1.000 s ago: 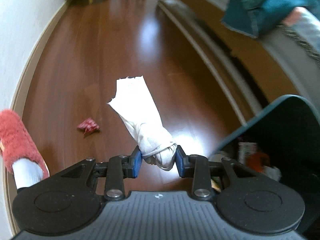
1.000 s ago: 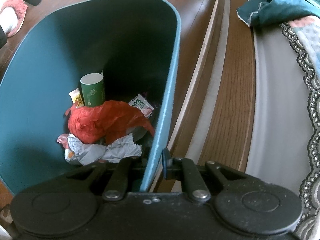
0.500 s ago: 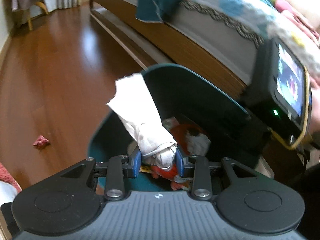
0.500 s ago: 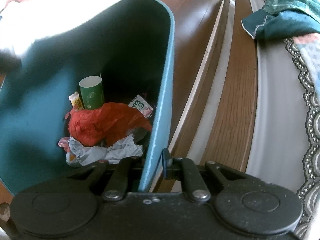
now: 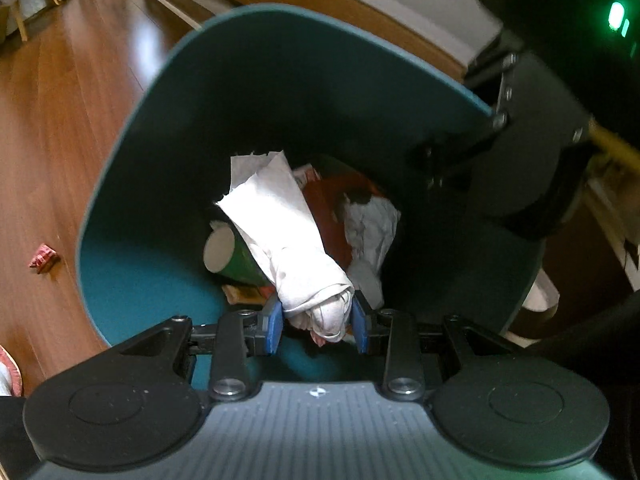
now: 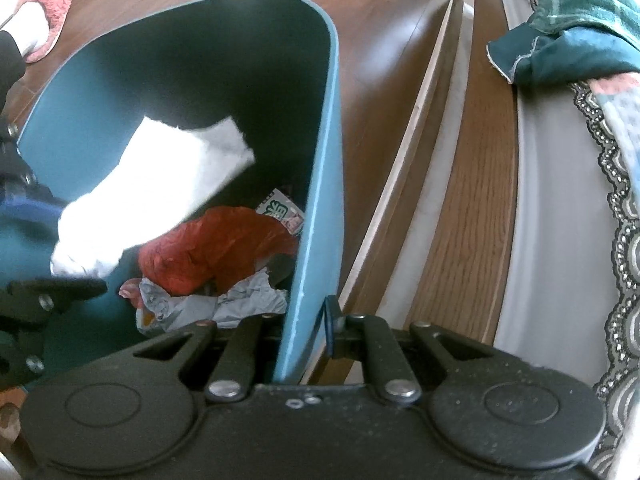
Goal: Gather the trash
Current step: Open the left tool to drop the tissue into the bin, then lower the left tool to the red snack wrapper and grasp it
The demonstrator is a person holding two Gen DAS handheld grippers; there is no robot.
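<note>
Over the mouth of the teal trash bin point(image 5: 132, 288), the left tongs point(image 5: 316, 322) pinch a twisted white tissue point(image 5: 288, 236) between their blue pads point(image 5: 273, 322); the knotted end sits in the grip and the loose, torn end fans out ahead, above the rubbish already inside. From the right wrist view the same tissue point(image 6: 160, 184) shows bright and blurred, hanging inside the bin's opening.

Down in the bin lie a green paper cup point(image 5: 230, 254) on its side, a crumpled red plastic bag point(image 6: 216, 248), a wad of grey-white paper point(image 6: 224, 304) and a small printed packet point(image 6: 280, 214) against the wall.

The right tongs point(image 6: 298, 328) are pressed onto the bin's wall point(image 6: 320, 200) — one finger inside, one outside — so the bin is held by its rim.

On the wooden floor point(image 5: 52, 128) to the left of the bin lies a small crumpled red scrap point(image 5: 43, 255), well apart from it. A fuzzy pink slipper point(image 6: 52, 4) shows at the top left of the right wrist view. Beside the bin runs a wooden bed frame point(image 6: 460, 220) (a teal blanket point(image 6: 568, 40) and a lace-edged cover hang over its side).
</note>
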